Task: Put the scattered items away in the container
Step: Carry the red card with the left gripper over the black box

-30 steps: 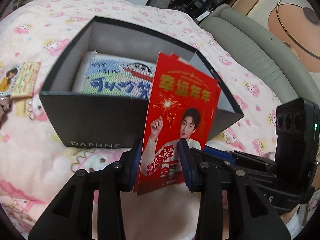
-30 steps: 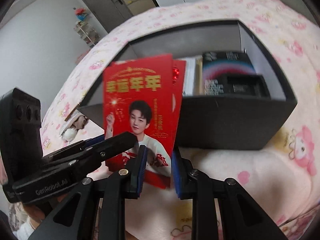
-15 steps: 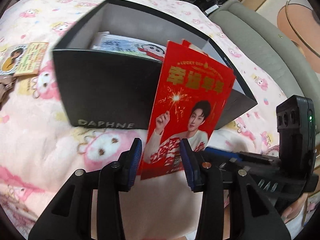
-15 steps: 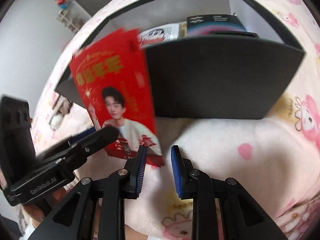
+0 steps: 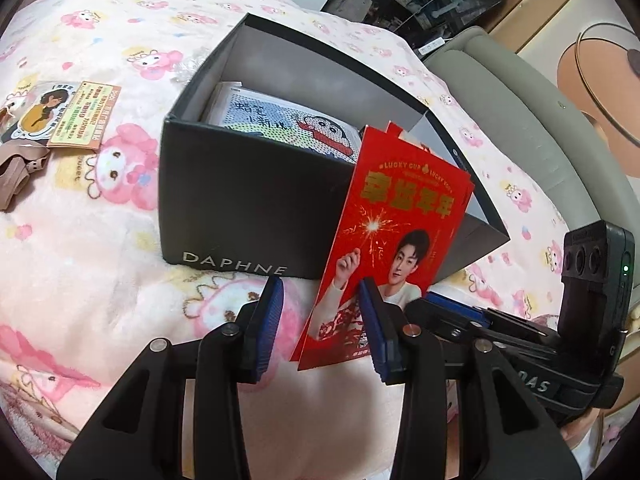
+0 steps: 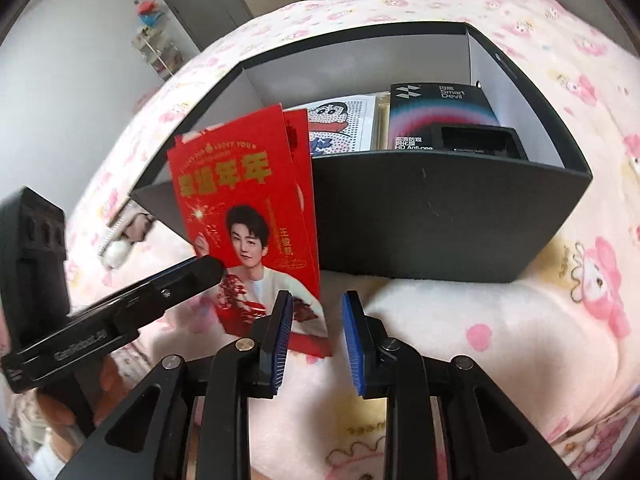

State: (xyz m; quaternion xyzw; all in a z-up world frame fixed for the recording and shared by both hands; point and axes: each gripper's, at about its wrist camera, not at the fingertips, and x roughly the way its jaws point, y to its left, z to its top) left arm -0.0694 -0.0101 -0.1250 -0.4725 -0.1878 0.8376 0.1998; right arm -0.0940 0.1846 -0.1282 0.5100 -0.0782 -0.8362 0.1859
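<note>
Red envelopes [image 5: 400, 232] stand upright, fanned, just ahead of both tongs, their top against the black box's [image 5: 240, 208] near wall. The left tongs [image 5: 322, 320] gape wide, only the right pad overlapping the envelopes. The right tongs [image 6: 316, 320] are parted too, the envelopes behind their left finger. Pink blanket [image 5: 80, 280] lies underneath.

Box front [image 5: 236, 216]: we read "DAPHNE".
Red envelope [image 5: 400, 220]: we read "LUCKY CUP", at its 12 o'clock edge.
Black packet [image 6: 440, 114]: we read "Smart Devil", "HD Anti-".
Other gripper's arm [image 6: 80, 347]: we read "GenRobot.AI", blurred.
</note>
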